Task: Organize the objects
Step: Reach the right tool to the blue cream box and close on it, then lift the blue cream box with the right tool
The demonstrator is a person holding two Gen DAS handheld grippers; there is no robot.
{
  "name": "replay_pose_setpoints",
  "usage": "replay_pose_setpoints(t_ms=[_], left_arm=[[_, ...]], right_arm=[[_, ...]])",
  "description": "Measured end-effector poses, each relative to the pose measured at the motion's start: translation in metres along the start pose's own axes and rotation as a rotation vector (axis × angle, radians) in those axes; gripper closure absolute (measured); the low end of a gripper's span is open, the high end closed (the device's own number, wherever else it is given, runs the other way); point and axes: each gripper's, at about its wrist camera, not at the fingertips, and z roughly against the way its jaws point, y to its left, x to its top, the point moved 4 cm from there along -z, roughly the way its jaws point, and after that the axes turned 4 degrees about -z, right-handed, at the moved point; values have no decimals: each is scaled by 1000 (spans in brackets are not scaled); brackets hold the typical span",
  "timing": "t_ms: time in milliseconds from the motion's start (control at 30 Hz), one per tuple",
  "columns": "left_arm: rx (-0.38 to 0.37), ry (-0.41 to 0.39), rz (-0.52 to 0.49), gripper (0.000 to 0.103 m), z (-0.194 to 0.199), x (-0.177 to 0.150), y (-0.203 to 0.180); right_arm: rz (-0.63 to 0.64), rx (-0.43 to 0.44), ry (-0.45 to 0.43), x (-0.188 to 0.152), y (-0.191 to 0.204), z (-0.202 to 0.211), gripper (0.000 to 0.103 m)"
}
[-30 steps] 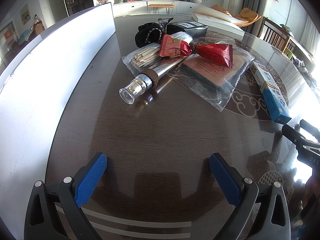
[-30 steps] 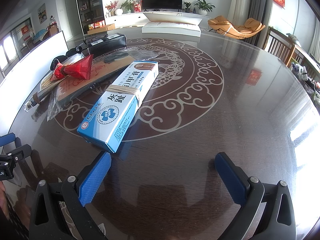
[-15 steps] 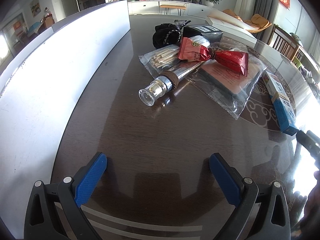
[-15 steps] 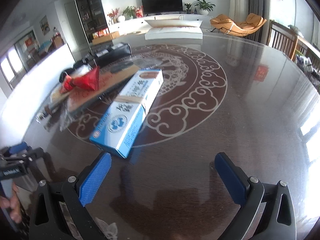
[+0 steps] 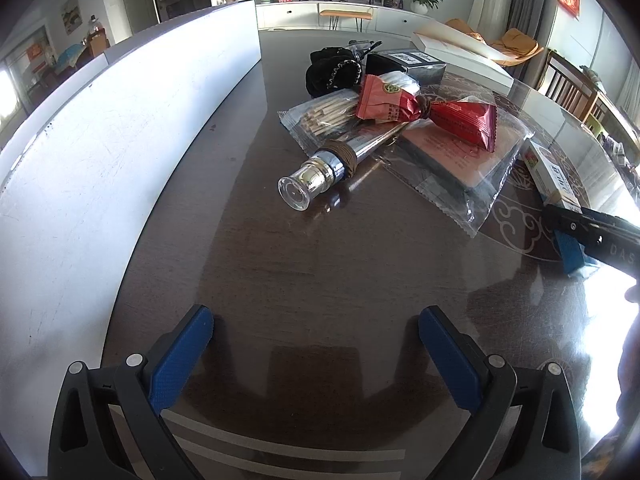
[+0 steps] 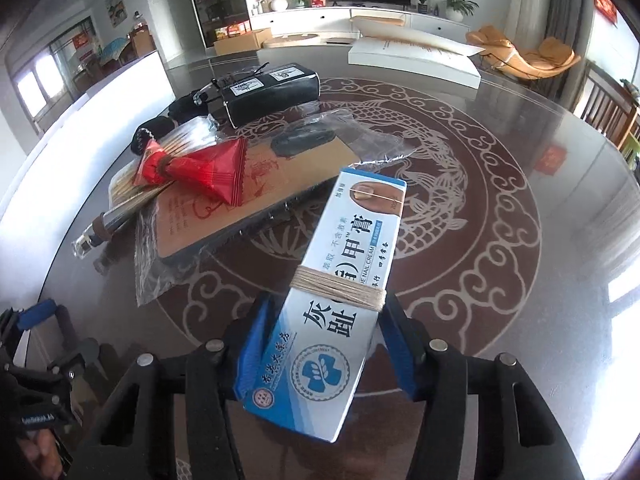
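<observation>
My right gripper (image 6: 328,320) is shut on a blue and white nail cream box (image 6: 344,264) bound with twine; its far end points at the table centre. The box also shows in the left wrist view (image 5: 554,176), with the right gripper (image 5: 592,232) on it. My left gripper (image 5: 316,344) is open and empty above bare table. Ahead of it lies a pile: a silver tube with a clear cap (image 5: 320,172), two red snack packets (image 5: 424,110), a bag of sticks (image 5: 320,116), a brown card in a clear bag (image 5: 460,152), a black pouch (image 5: 332,70) and a black box (image 5: 408,64).
A long white board (image 5: 120,140) stands along the table's left side. A flat white box (image 6: 412,58) lies at the far edge. The round dark table (image 6: 500,260) has a fish pattern. Wooden chairs (image 5: 572,88) stand at the right.
My right gripper has moved forward onto the nail cream box and shut on its near end. My left gripper has shifted a little left and nearer the pile, still open.
</observation>
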Motion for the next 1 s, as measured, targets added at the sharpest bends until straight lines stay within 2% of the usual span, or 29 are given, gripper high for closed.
replay_pose_setpoints(t_ms=[67, 233, 367, 433, 467, 500, 600, 900, 1000], left_arm=[[0, 0, 0, 0, 0, 0, 0], [1, 0, 0, 0, 0, -1, 0], [-1, -1, 1, 0, 0, 0, 0], [-1, 0, 1, 0, 0, 0, -1], [-1, 0, 1, 0, 0, 0, -1], [-2, 0, 1, 0, 0, 0, -1], [-4, 1, -1, 0, 0, 0, -1], [-8, 5, 1, 0, -1, 1, -2], [-58, -23, 11, 0, 7, 5, -3]], right_arm=[[25, -17, -5, -9, -7, 6, 58], [1, -92, -35, -34, -46, 24, 58], [-17, -93, -61, -41, -66, 29, 56], [-18, -84, -65, -41, -68, 28, 40], [-16, -82, -60, -41, -68, 24, 20], [-10, -78, -58, -42, -66, 21, 9], [13, -64, -70, -44, -61, 17, 0], [18, -59, -68, -44, -59, 15, 0], [18, -59, -69, -44, -59, 15, 0]])
